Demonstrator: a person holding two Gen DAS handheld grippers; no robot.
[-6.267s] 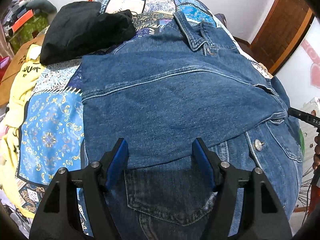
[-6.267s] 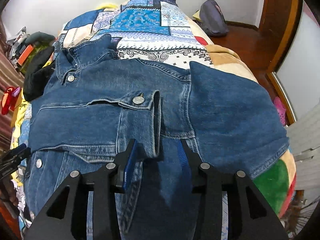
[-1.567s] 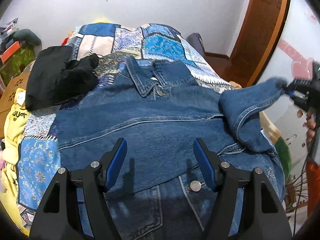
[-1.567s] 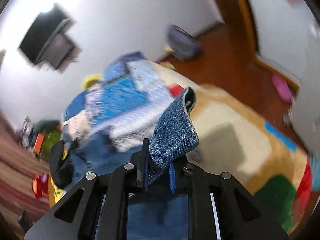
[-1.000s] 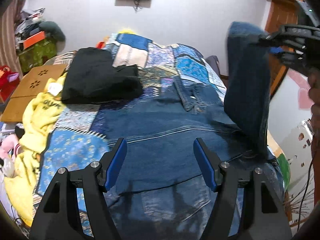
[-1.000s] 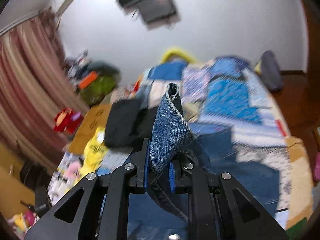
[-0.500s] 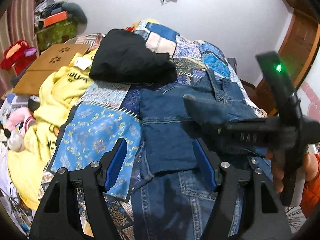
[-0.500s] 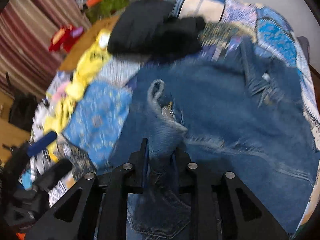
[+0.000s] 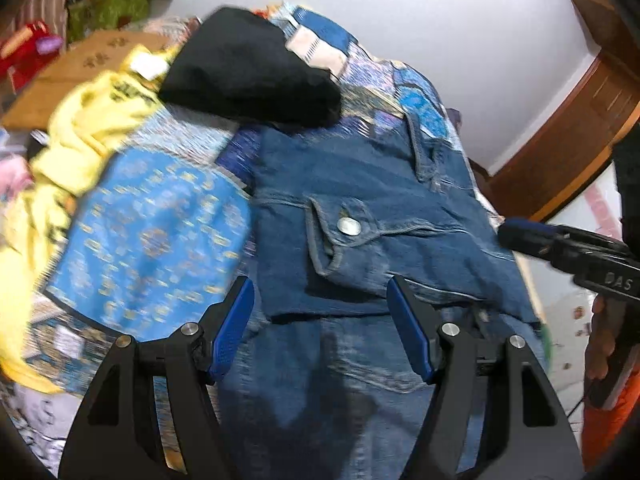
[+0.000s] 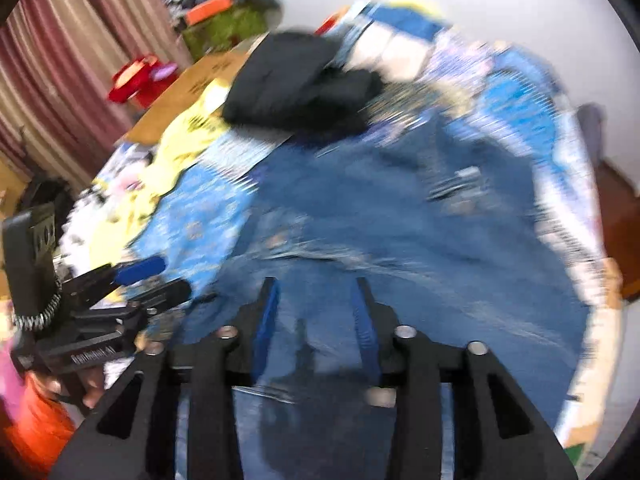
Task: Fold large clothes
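A blue denim jacket (image 9: 360, 208) lies on the patchwork bed. Both sleeves lie folded across its front, and a cuff with a metal button (image 9: 348, 226) lies on top. My left gripper (image 9: 320, 328) is open and empty above the jacket's lower part. My right gripper (image 10: 316, 312) is open and empty above the jacket (image 10: 400, 220); that view is blurred. The right gripper also shows at the right edge of the left wrist view (image 9: 520, 236), clear of the cloth. The left gripper shows at the left of the right wrist view (image 10: 148, 276).
A folded black garment (image 9: 248, 72) lies at the head of the bed. A yellow garment (image 9: 80, 128) is bunched along the bed's left side. The patchwork bedspread (image 9: 152, 240) shows left of the jacket. A wooden door (image 9: 580, 120) stands at the right.
My right gripper carried the right sleeve over and across the jacket, laid it on the front, let go and drew back to the right. My left gripper stayed open.
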